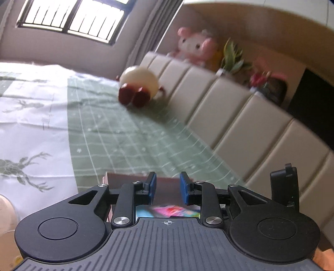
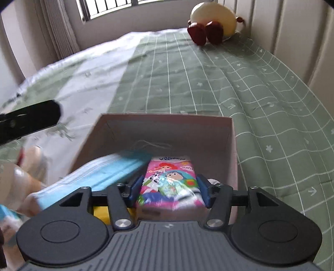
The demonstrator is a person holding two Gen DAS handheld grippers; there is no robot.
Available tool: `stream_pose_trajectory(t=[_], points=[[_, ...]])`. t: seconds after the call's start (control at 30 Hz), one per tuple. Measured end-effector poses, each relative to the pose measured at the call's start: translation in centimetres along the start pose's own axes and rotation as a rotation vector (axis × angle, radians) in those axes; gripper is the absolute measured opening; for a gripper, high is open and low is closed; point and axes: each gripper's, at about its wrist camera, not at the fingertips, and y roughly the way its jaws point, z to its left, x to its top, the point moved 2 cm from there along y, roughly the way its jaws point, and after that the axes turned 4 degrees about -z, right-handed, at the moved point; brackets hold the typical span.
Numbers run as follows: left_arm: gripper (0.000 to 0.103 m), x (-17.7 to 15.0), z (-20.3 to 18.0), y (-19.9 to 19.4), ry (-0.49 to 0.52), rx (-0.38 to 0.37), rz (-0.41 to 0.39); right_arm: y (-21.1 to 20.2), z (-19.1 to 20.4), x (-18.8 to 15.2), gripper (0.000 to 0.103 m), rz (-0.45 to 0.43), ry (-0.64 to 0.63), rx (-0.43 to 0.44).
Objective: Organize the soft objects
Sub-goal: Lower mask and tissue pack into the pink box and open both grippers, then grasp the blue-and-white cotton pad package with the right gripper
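My right gripper (image 2: 170, 192) is shut on a pink cartoon-printed tissue pack (image 2: 170, 183) and holds it over the open pink box (image 2: 165, 119) on the bed. A blue face mask (image 2: 98, 174) lies over the box's left edge. My left gripper (image 1: 168, 187) is open and empty above the near edge of the box (image 1: 121, 177); the tissue pack (image 1: 169, 210) shows blurred below its fingers. A cream round plush with dark red feet (image 1: 137, 83) sits at the bed's far end by the headboard; it also shows in the right wrist view (image 2: 210, 18).
The bed has a green checked cover (image 2: 208, 83) and a white sheet (image 1: 31, 116). A padded beige headboard (image 1: 240, 110) runs along the right. A pink plush (image 1: 194, 45) and a plant (image 1: 231, 56) stand on the shelf behind it. A hand (image 2: 18, 177) is at lower left.
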Motion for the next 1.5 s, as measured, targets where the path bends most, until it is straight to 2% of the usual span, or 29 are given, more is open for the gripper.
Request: stream_pose_trajectory(t=[0.07, 0.23, 0.37, 0.5, 0.6, 0.67, 0.77, 0.83, 0.93, 1.1, 1.2, 1.3, 1.4, 1.5], points=[[0.027, 0.3, -0.3, -2.3, 0.006, -0.012, -0.031, -2.9, -0.1, 0.4, 0.068, -0.065, 0.008, 0.005], [0.027, -0.6, -0.6, -9.1, 0.089, -0.016, -0.067, -9.1, 2.2, 0.1, 0.071, -0.183, -0.044, 0.003], [0.027, -2.8, 1.7, -15.1, 0.146, 0.081, -0.061, -11.6, 5.2, -2.2, 0.076, -0.232, -0.087, 0.041], [0.027, -4.6, 6.1, -20.6, 0.131, 0.225, -0.066, -12.4, 8.7, -6.0, 0.076, -0.253, -0.165, 0.048], [0.027, -5.8, 10.6, -24.6, 0.054, 0.37, -0.104, -12.4, 11.3, -9.1, 0.076, -0.26, -0.212, 0.065], [0.027, -7.0, 14.1, -27.1, -0.095, 0.422, -0.125, -12.2, 12.7, -10.9, 0.076, -0.248, -0.225, 0.086], [0.027, -8.8, 17.3, -29.0, -0.249, 0.449, -0.139, -11.3, 14.8, -13.1, 0.076, -0.208, -0.226, 0.13], [0.027, -9.5, 18.2, -29.2, -0.268, 0.461, -0.122, -10.6, 16.1, -13.8, 0.076, -0.176, -0.236, 0.152], [0.027, -9.9, 18.5, -28.8, -0.259, 0.423, -0.081, -9.2, 18.3, -14.3, 0.076, -0.137, -0.274, 0.168], [0.027, -11.2, 17.4, -27.6, -0.136, 0.347, 0.0, -8.2, 22.2, -14.5, 0.076, -0.13, -0.35, 0.224], [0.027, -13.1, 15.4, -27.3, 0.018, 0.29, 0.075, -7.5, 24.1, -14.2, 0.076, -0.141, -0.383, 0.259], [0.027, -14.8, 13.5, -26.6, 0.143, 0.265, 0.14, -5.9, 25.0, -13.6, 0.076, -0.128, -0.371, 0.229], [0.028, -16.4, 12.6, -26.2, 0.249, 0.319, 0.164, -4.5, 25.5, -13.2, 0.076, -0.11, -0.339, 0.244], [0.029, -16.6, 13.2, -26.6, 0.276, 0.374, 0.157, -3.9, 26.5, -13.4, 0.077, -0.115, -0.36, 0.291]])
